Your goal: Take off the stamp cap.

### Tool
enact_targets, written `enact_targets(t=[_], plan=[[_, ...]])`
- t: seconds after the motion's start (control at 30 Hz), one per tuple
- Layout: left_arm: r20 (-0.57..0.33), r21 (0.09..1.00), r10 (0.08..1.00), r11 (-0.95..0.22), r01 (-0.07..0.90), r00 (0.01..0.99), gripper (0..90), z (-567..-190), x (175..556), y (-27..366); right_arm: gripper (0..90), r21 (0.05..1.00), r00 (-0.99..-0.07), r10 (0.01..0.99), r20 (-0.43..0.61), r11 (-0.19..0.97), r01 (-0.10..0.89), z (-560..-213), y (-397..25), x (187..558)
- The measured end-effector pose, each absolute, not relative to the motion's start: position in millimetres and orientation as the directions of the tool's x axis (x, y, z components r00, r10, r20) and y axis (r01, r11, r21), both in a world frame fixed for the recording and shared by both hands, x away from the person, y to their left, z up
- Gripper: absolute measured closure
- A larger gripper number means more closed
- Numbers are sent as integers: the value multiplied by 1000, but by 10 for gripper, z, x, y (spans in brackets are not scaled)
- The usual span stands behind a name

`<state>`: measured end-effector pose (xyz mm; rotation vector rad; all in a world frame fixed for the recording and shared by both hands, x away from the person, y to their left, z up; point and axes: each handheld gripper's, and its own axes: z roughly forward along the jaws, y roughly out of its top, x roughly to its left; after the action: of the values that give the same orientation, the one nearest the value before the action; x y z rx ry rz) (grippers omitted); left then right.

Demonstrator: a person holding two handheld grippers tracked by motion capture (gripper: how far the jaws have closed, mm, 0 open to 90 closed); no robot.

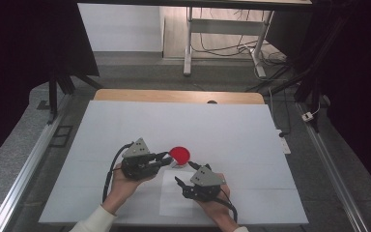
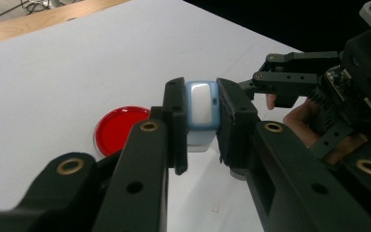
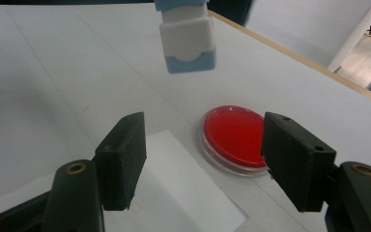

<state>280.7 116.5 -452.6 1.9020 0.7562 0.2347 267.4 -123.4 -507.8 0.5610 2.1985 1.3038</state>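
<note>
**Left gripper holding the small blue-and-white block above the table**

White covering is spreading across the table in front of you, with a strip of bare wood showing along the far edge and grey floor, cables and a metal stand lying beyond it.

You are holding the left gripper with its jaws clamping a small blue-and-white block; in the left gripper view the block is sitting squarely between the two black pads, gripped on both sides. In the right gripper view the same block is hanging in the air above the tabletop, well clear of the surface.

A round red dish is resting on the white covering just beside the left gripper's tips, and a loose white sheet of paper is lying on the table between your two hands.

You are keeping the right gripper near your edge of the table, its jaws standing wide apart and gripping nothing. In its own view the red dish is lying between and beyond the two open pads.
</note>
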Motion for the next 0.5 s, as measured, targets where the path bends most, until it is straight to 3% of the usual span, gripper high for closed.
enact_targets(t=[0.5], plan=[[-175,871,600,-276,407,780,750,-4563,2824,1155,349,887,-782,579,-229,456,78,-5078,-1063,2669]])
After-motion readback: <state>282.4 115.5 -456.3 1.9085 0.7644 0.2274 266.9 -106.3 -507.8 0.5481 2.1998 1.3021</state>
